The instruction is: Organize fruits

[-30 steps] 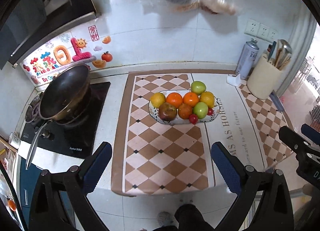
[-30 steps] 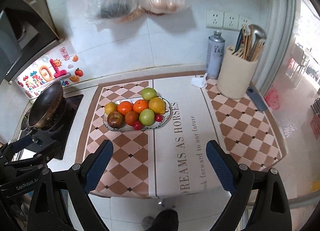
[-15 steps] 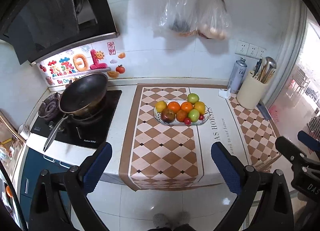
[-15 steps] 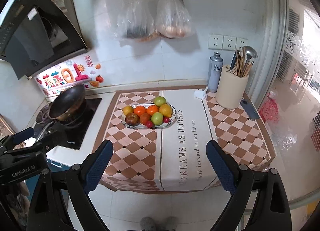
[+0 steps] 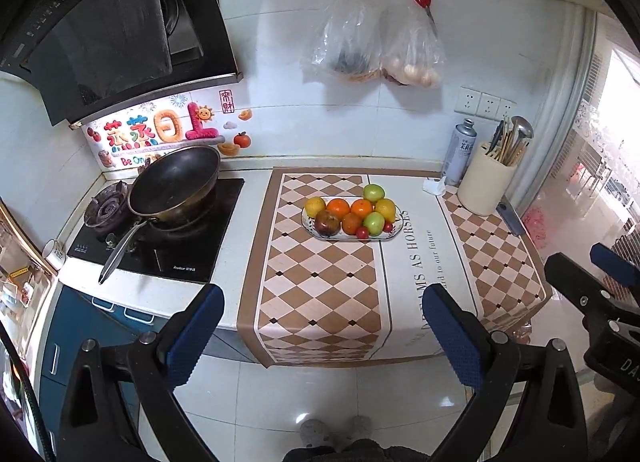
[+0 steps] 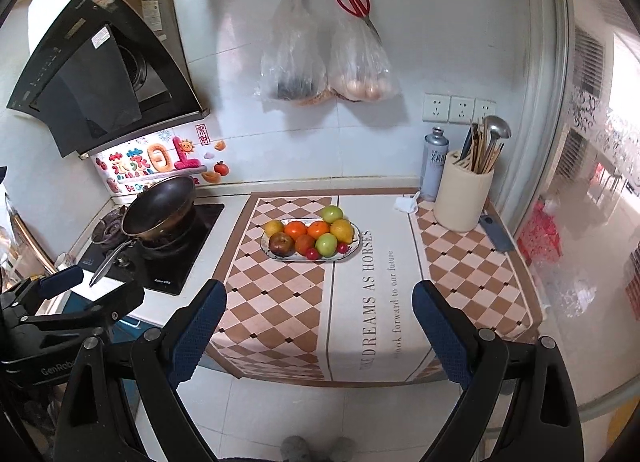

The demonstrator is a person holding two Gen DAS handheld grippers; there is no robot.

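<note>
Left wrist view: the left gripper (image 5: 322, 324) hangs off the tabletop (image 5: 248, 230) edge, jaws wide and holding nothing. Out ahead, the fruit plate (image 5: 390, 236) sits on the checkered mat (image 5: 316, 290), heaped with oranges, green and yellow fruit, a dark red apple (image 5: 327, 221). The mat reads "DREAMS AS HORSES". A wall sticker (image 5: 160, 134) shows "Be On". The right gripper (image 5: 600, 282) pokes in at the side.

Right wrist view: the right gripper (image 6: 319, 320) is also spread wide, empty, well short of the plate (image 6: 354, 248). Mat (image 6: 276, 290) text: "look forward to our future". "GenRob" shows on the left gripper (image 6: 80, 294); its jaws can't be judged from here.
</note>
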